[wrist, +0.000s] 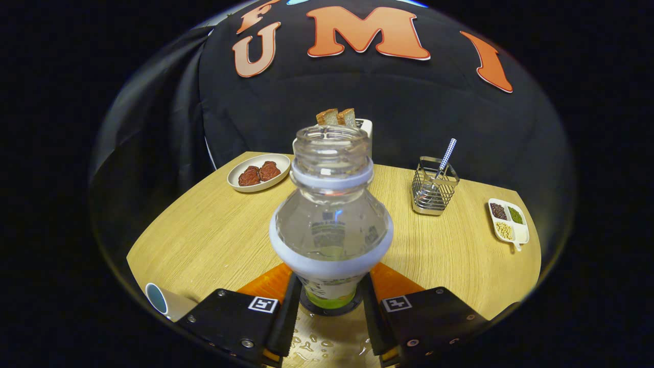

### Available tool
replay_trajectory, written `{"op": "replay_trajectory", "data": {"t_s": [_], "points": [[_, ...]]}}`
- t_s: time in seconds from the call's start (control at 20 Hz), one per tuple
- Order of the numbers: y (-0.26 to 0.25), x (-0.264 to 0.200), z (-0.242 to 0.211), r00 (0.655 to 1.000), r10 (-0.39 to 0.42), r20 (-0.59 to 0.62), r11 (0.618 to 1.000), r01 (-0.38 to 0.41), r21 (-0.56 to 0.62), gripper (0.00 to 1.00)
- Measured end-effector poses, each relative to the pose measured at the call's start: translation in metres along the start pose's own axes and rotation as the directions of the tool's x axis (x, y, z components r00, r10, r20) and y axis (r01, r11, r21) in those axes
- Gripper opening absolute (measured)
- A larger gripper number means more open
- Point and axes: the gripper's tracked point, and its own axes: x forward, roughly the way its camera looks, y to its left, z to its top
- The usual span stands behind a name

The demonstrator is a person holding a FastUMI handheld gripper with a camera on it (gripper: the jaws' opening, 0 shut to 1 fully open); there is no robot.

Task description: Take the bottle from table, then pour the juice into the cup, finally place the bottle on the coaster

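Bottle (pixel 331 225) upright, gripped by claw (pixel 331 306)

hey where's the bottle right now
In the gripper view, the open bottle stands upright between the gripper fingers, on a dark coaster on the wooden table.

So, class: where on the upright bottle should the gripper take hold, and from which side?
On the lower body, from the side. The bottle stands upright with an open mouth, and its body is straight below the bulging shoulder. The gripper fingers already flank it there, on the coaster.
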Motion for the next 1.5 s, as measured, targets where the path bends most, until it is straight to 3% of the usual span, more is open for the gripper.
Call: {"op": "replay_trajectory", "data": {"t_s": [0.55,0.8,0.85,1.05,1.5], "points": [[0.01,0.008,-0.009,1.0,0.017,-0.011,1.0,-0.017,-0.017,0.69],[0.009,-0.01,-0.011,1.0,-0.013,-0.003,0.998,0.013,-0.057,0.97],[0.009,-0.015,-0.01,1.0,-0.017,0.001,0.998,0.017,-0.064,0.98],[0.005,-0.05,-0.007,0.998,-0.061,0.015,0.995,0.062,-0.079,0.98],[-0.011,-0.173,0.059,0.971,-0.193,0.141,0.979,0.181,0.091,0.98]]}}
